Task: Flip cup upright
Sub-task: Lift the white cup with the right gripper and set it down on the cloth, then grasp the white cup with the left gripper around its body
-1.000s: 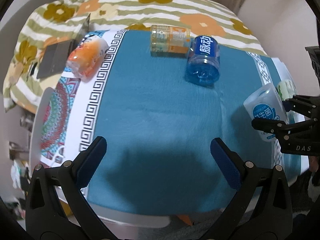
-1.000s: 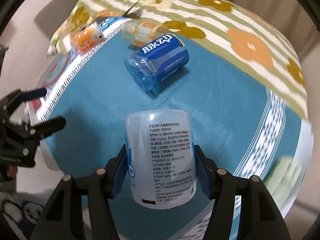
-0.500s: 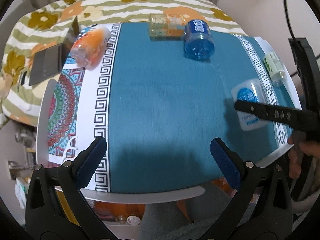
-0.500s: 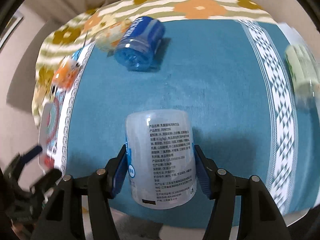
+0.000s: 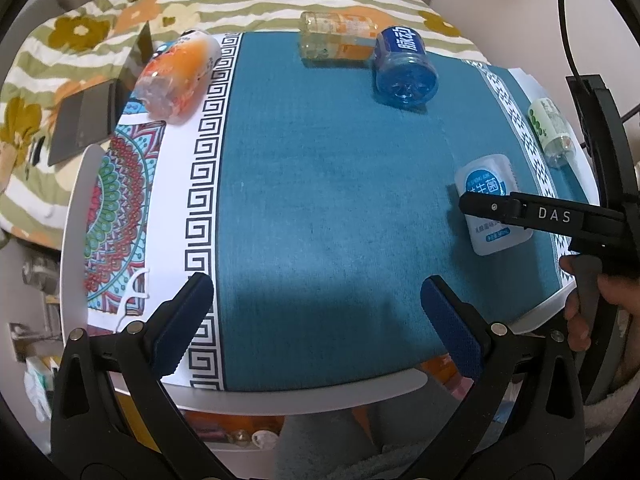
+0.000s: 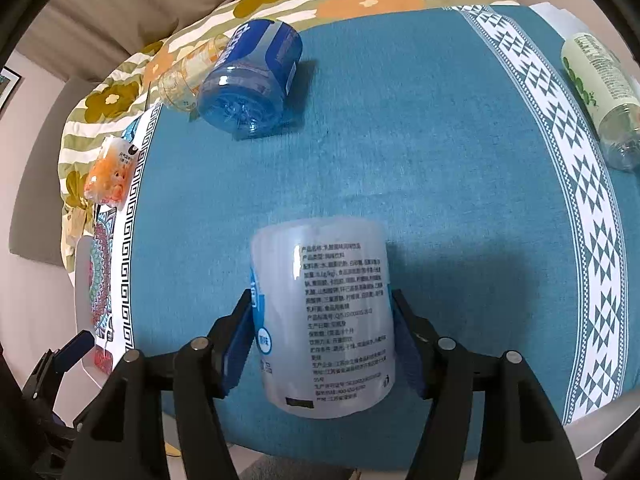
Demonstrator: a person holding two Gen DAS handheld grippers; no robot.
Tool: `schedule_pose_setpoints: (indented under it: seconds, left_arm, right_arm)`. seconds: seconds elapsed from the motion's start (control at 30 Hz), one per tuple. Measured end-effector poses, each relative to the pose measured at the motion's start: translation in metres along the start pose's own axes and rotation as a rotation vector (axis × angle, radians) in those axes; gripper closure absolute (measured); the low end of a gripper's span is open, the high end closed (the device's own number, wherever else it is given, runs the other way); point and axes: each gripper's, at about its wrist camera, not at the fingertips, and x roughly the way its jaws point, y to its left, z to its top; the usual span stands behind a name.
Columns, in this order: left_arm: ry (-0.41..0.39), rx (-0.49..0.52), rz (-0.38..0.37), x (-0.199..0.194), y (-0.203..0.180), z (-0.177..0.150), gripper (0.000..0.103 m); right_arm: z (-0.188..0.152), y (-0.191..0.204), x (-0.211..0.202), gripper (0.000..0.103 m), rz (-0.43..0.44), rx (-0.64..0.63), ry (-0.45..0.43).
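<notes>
The cup is a translucent white plastic cup (image 6: 324, 332) with a blue round label and printed text. My right gripper (image 6: 324, 344) is shut on it, blue pads pressing both sides, and holds it over the teal tablecloth near the front right. In the left wrist view the cup (image 5: 490, 192) shows at the right with the right gripper's black finger across it. My left gripper (image 5: 316, 320) is open and empty above the table's front edge.
A blue cup (image 6: 252, 80) lies on its side at the back, next to a clear orange-printed cup (image 5: 336, 38). An orange cup (image 5: 176, 76) lies at the back left, a green-labelled bottle (image 6: 600, 84) at the right edge. A laptop (image 5: 92, 108) sits on the floral bedding.
My right gripper has swung round with the white cup, so it now looks across the table from higher up. My left gripper has risen and pulled back a little.
</notes>
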Motion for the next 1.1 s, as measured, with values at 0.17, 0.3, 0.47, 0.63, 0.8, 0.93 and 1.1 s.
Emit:
schedule_pose_setpoints:
  seconds: [0.17,0.3,0.47,0.63,0.8,0.93,1.1]
  left_arm:
    - [-0.010,-0.008,-0.001,-0.004,0.000,0.003,0.000]
    - [-0.018,-0.019,-0.004,-0.008,-0.001,0.008,0.000]
    - [-0.015,-0.042,-0.046,-0.017,-0.008,0.022,0.000]
    - [-0.007,-0.030,-0.053,-0.028,-0.034,0.044,0.000]
    - [0.020,-0.055,-0.066,-0.028,-0.069,0.066,0.000]
    - [0.106,-0.093,-0.088,-0.006,-0.099,0.081,0.000]
    - [0.212,-0.132,-0.058,0.030,-0.128,0.094,0.000]
  right_arm:
    - [0.001,-0.004,-0.007,0.013,0.027,0.014,-0.006]
    - [0.002,-0.010,-0.022,0.009,0.047,0.024,-0.032]
    - [-0.001,-0.025,-0.058,0.000,0.035,0.048,-0.090]
    - [-0.001,-0.048,-0.100,0.000,-0.005,0.007,-0.139]
    - [0.006,-0.066,-0.115,0.000,-0.099,-0.115,-0.132]
    - [0.013,-0.081,-0.116,0.000,-0.171,-0.220,-0.141]
    - [0.027,-0.098,-0.106,0.000,-0.141,-0.329,-0.147]
